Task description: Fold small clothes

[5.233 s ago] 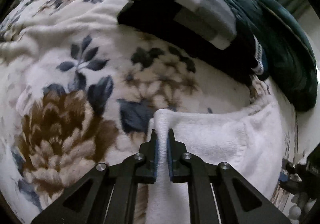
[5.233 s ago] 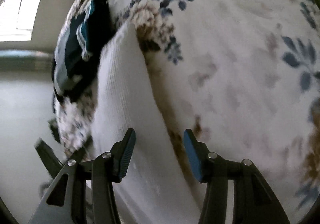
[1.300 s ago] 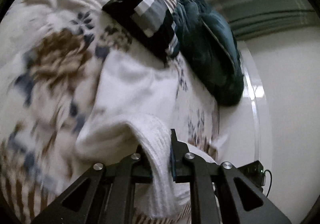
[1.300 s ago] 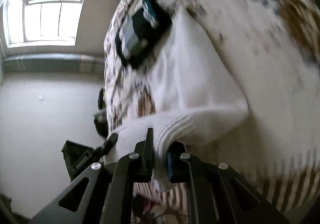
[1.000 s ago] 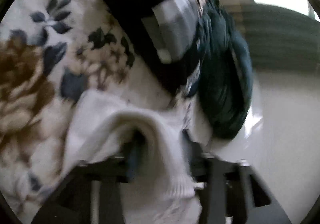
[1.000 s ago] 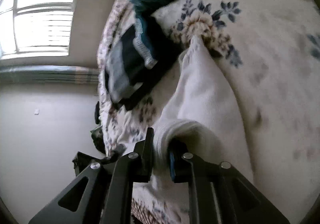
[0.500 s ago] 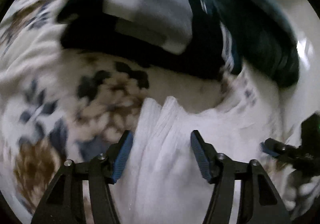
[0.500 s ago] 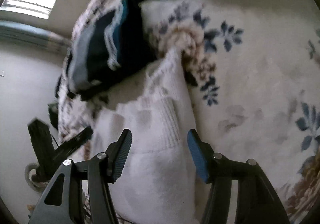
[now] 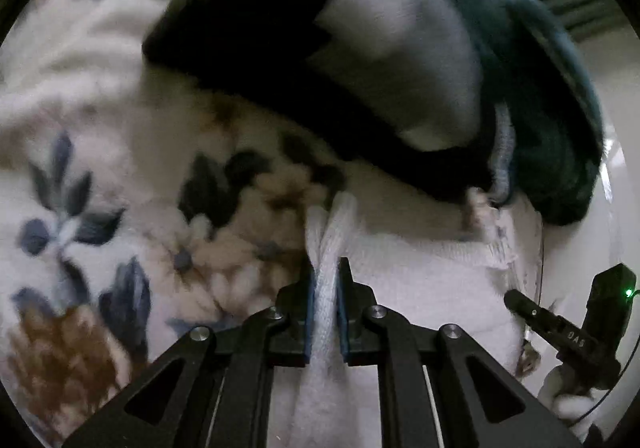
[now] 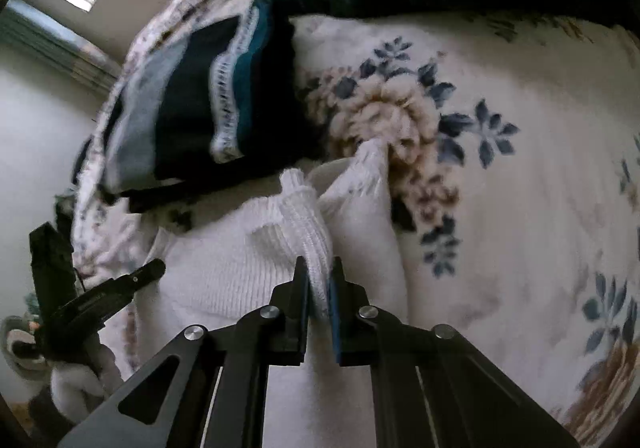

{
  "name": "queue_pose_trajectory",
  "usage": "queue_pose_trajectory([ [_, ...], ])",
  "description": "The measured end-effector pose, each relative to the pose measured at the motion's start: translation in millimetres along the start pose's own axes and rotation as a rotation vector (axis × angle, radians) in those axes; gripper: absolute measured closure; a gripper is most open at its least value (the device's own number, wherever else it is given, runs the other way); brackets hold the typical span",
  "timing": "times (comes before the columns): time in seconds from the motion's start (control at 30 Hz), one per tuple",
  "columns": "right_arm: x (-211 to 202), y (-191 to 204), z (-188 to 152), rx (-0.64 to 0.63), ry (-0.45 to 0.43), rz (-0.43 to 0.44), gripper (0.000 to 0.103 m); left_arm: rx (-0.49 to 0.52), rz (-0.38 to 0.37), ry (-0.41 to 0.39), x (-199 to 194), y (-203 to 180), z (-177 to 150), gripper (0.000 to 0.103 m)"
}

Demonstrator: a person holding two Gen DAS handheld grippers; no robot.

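A white knitted garment is spread on the flower-printed bed cover, just at six o'clock of a folded dark pile with a teal garment beyond it at two o'clock. In the left wrist view, the left hand-held gripper is clamped on a raised ridge of the white knit. In the right wrist view, the right hand-held gripper is likewise closed on a ribbed edge of the same garment. The knit is judged to be light, soft and limp, prone to sagging and bunching between the two holds. A ribbed hem or a corner is judged the best place to be gripped, with several layers pinched together so that nothing slips out.
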State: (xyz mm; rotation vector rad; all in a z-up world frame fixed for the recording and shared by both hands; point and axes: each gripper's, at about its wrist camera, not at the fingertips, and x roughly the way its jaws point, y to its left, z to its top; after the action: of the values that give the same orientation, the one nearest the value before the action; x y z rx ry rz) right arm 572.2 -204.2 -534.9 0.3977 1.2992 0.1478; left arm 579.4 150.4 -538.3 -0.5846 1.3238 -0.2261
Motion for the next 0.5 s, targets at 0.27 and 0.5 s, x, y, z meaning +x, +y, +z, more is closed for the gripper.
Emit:
queue_pose_trajectory([
  [0.27, 9.4, -12.6, 15.1, 0.057, 0.100, 0.057, 0.061, -0.058, -0.139, 0.020, -26.9, 8.7, -12.2, 0.068],
  [0.5, 21.7, -28.9, -11.9, 0.100, 0.185, 0.146, 0.084, 0.109, -0.042, -0.014, -10.1, -23.7, -29.3, 0.095],
])
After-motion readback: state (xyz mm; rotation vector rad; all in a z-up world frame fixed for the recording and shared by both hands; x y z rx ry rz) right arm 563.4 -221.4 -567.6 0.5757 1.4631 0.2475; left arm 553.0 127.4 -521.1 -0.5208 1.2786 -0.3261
